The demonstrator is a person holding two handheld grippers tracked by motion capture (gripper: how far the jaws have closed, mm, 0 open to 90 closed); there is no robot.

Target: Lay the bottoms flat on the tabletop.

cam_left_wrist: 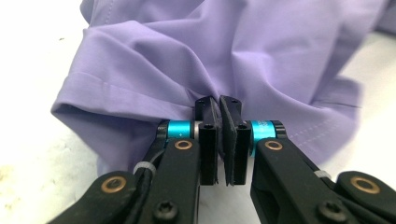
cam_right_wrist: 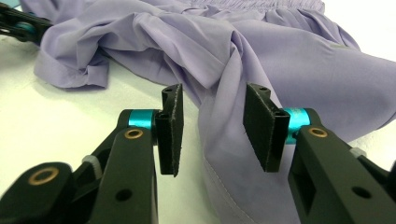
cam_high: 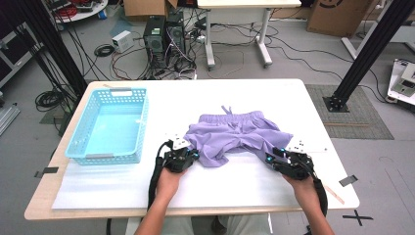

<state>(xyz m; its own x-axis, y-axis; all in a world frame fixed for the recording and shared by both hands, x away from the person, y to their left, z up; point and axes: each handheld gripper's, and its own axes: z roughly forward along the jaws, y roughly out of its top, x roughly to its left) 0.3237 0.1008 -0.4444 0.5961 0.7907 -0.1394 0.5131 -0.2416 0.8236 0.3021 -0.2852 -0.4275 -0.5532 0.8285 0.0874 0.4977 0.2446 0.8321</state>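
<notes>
Item one, the table: a broad rectangular top with rounded corners, smooth white surface over a pale wood edge. We note it as matte and lightly scuffed where the left gripper view meets it.

Item two, the basket: light blue plastic, rectangular, with slotted lattice walls and grey handle strips at both short ends. It stands on the table's left part, well apart from the garment.

Item three, the shorts: thin lilac woven cloth, soft and much creased, with a gathered elastic waistband and a drawstring at the far side. They lie rumpled at the table's middle, legs splayed toward the person, each leg finished with a stitched hem.

Item four, the left gripper: black hard-plastic arms, brass-coloured rivets, turquoise metal collars, flat ribbed pads. We record its jaws as pressed together at the hem fold of the shorts' left leg; whether cloth sits between the pads we cannot tell, since the fabric bunches just behind the tips.

Item five, the right gripper: same build. Its jaws stand parted, a hanging fold of the right leg's cloth between the two pads, neither pad pressing on it.
</notes>
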